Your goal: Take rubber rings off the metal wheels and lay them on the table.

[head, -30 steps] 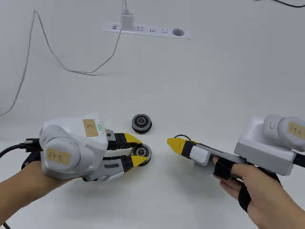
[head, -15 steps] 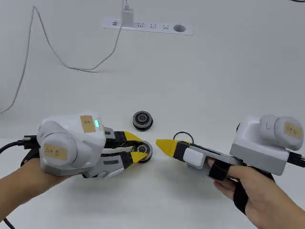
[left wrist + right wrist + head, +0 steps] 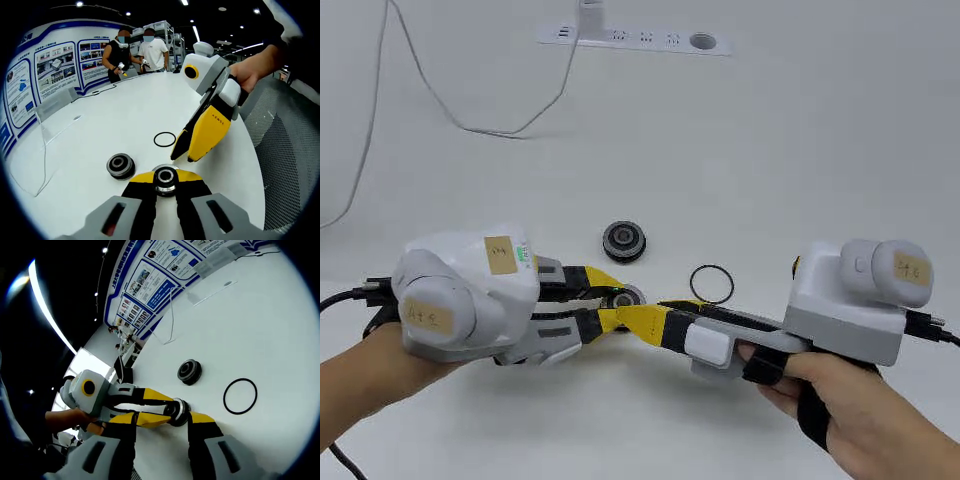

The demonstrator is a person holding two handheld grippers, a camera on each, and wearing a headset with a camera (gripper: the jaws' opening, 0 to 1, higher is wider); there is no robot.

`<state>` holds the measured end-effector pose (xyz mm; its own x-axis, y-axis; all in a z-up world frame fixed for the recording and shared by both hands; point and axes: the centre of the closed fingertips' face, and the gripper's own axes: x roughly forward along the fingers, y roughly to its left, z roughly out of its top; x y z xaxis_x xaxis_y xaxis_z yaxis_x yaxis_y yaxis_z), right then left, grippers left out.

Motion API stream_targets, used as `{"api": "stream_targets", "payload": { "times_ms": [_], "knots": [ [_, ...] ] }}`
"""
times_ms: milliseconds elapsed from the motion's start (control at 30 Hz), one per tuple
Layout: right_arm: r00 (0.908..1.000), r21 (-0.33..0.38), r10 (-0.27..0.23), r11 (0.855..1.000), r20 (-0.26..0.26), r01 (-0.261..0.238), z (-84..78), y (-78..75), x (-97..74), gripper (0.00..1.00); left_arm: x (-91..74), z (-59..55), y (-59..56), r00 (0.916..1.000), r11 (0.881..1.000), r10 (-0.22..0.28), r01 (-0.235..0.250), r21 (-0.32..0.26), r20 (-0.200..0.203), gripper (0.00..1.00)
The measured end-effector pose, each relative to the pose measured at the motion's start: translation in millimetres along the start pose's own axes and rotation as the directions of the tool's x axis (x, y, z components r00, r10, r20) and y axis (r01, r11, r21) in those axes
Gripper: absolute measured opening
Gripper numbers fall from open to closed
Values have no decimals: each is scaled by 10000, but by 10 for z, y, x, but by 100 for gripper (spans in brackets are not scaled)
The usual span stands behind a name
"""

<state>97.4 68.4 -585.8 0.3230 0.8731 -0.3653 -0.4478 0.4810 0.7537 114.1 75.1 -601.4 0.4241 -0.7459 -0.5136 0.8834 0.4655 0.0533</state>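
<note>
My left gripper (image 3: 613, 300) (image 3: 165, 175) is shut on a small metal wheel (image 3: 625, 296) (image 3: 165, 180), held just above the table with its dark rubber ring on it. In the right gripper view that wheel (image 3: 178, 411) sits between the yellow tips of my right gripper (image 3: 167, 419), which is open and close around it. From the right, the right gripper (image 3: 623, 318) (image 3: 185, 156) reaches the wheel. A second wheel (image 3: 624, 240) (image 3: 120, 165) (image 3: 189, 371) with its ring on lies farther back. One loose black rubber ring (image 3: 712, 283) (image 3: 164, 139) (image 3: 240, 396) lies flat on the table.
A white power strip (image 3: 635, 39) lies at the table's far edge, with a grey cable (image 3: 440, 105) trailing to the left. The table (image 3: 800, 160) is white. Two people (image 3: 134, 50) stand far off beyond it.
My right gripper has moved left from beside the loose ring up to the wheel in the left gripper. The ring now shows in full. The left gripper keeps its hold.
</note>
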Motion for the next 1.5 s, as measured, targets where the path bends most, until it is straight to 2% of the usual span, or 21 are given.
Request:
{"api": "stream_targets", "payload": {
  "times_ms": [267,667,933,1300,1500],
  "knots": [
    [10000,374,-55,9993,-62,57,4,-11,86,46,20,-20,23,10000,10000,-9,9,-47,27,14],
    [9998,680,-107,9976,-176,118,-20,-19,139,49,3,-24,-1,10000,10000,23,-23,-40,-33,13],
    [9995,564,-113,9983,-300,129,-32,10,130,47,-8,-22,-13,10000,10000,32,-32,-20,-70,13],
    [9985,785,-75,9968,-549,118,-76,20,100,44,-15,-25,-18,10000,10000,7,-7,17,-85,13],
    [9988,717,-199,9972,-437,230,-77,21,92,42,-16,-23,-18,9999,10000,18,-18,32,-107,13]
  ]
}}
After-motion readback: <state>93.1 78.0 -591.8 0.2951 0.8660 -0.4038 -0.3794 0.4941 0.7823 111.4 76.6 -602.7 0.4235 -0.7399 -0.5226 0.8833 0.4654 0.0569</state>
